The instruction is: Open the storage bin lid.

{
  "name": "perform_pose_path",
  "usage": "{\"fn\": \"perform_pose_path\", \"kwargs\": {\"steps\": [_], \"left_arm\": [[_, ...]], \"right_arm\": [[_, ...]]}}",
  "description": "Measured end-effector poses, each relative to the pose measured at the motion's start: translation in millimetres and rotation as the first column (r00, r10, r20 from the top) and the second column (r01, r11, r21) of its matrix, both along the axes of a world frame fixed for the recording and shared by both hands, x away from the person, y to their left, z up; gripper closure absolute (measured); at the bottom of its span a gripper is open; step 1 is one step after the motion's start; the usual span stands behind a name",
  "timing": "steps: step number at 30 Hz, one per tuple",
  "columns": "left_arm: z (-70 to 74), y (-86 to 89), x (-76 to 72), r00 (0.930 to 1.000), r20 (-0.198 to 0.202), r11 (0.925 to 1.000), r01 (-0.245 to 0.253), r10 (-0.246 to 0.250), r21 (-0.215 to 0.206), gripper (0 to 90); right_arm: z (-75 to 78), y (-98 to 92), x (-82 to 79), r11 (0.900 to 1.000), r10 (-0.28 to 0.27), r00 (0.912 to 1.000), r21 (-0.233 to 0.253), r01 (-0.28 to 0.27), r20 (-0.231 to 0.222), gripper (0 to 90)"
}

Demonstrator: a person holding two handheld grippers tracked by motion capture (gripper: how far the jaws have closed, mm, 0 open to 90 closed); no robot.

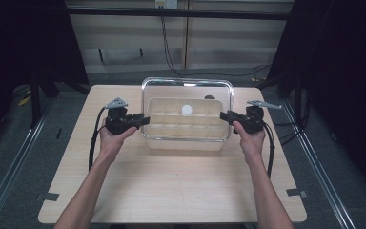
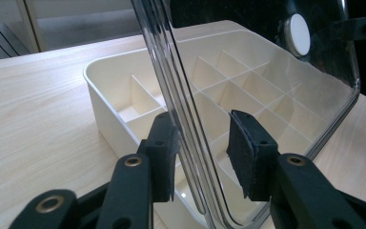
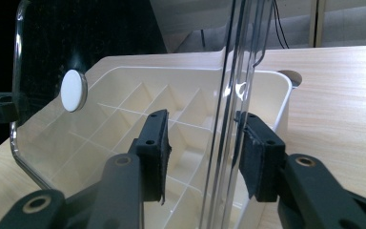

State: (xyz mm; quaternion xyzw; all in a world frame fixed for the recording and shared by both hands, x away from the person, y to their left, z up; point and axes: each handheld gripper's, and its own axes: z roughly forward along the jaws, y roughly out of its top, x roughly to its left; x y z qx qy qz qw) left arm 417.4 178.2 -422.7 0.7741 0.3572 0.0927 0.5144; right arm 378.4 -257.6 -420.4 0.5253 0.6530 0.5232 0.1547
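Table (image 1: 171, 191) is lying bare in front of the compartmented tray (image 1: 186, 125), which is sitting at mid-table. The clear lid (image 1: 187, 93) is hovering over it, lifted. Both gripper views are showing jaws apart, straddling the lid's edges unclamped: left gripper (image 1: 142, 120), right gripper (image 1: 225, 116), forearms reaching forward.

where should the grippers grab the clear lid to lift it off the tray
Grip the clear lid by its two short-side rims, one gripper from each side, jaws straddling the raised edge. It is wide and flat over the divided tray, so opposite edges keep it level. The left gripper and right gripper already straddle those rims, apparently not yet clamped.
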Motion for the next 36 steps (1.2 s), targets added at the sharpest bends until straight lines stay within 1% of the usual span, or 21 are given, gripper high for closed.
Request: {"fn": "perform_pose_path", "kwargs": {"steps": [2, 6, 7, 11, 14, 20, 23, 25, 27, 34, 36], "left_arm": [[1.2, 1.0, -0.6, 1.0, 0.002, 1.0, 0.002, -0.002, -0.009, 64.5], [3.9, 1.8, -3.4, 0.9999, 0.014, 1.0, 0.005, -0.005, -0.001, 66.2], [4.1, 1.9, -3.9, 0.9999, 0.015, 1.0, 0.003, -0.003, -0.009, 66.8], [5.6, 3.3, -5.0, 0.9998, 0.021, 0.9999, 0.008, -0.007, -0.011, 68.3], [7.3, 3.9, -5.8, 0.9999, 0.011, 0.9999, 0.005, -0.005, -0.015, 69.6], [11.2, 2.4, -9.8, 0.9998, 0.021, 1.0, -0.005, 0.005, -0.001, 70.7], [12.1, 3.4, -10.2, 0.9997, 0.022, 0.9999, -0.002, 0.002, -0.016, 71.2], [13.5, 3.4, -10.8, 0.9996, 0.029, 1.0, -0.001, 0.001, -0.008, 71.5], [14.3, 3.7, -11.3, 0.9996, 0.028, 0.9999, 0.001, 0.0, -0.013, 72.0], [16.4, 5.4, -14.2, 0.9995, 0.029, 0.9999, 0.013, -0.012, -0.007, 73.6], [17.0, 6.6, -16.3, 0.9995, 0.027, 0.9998, 0.015, -0.015, -0.013, 73.7]], "right_arm": [[1.6, -0.1, -1.9, 1.0, 0.003, 1.0, -0.001, -0.003, 0.006, 58.8], [3.8, 0.0, -4.8, 1.0, 0.004, 0.9999, -0.002, -0.004, 0.011, 59.4], [4.4, -0.2, -5.5, 1.0, 0.003, 0.9999, 0.0, -0.003, 0.012, 60.0], [6.4, -1.3, -8.5, 1.0, 0.008, 0.9998, 0.006, -0.008, 0.021, 61.4], [6.8, -2.4, -10.3, 1.0, 0.011, 0.9996, 0.013, -0.011, 0.025, 62.5], [7.7, -2.7, -13.5, 1.0, 0.004, 0.9994, 0.026, -0.005, 0.034, 63.2], [7.7, -3.0, -14.5, 0.999, -0.001, 0.9994, 0.032, 0.0, 0.034, 63.2], [7.6, -3.2, -15.2, 0.999, -0.001, 0.9994, 0.04, 0.0, 0.035, 63.4], [7.8, -3.4, -16.0, 0.999, -0.003, 0.9993, 0.042, 0.001, 0.036, 63.6], [10.1, -4.1, -21.2, 0.999, 0.007, 0.9989, 0.047, -0.009, 0.047, 64.4], [10.6, -4.3, -22.1, 0.999, 0.009, 0.9987, 0.049, -0.012, 0.049, 64.5]]}}
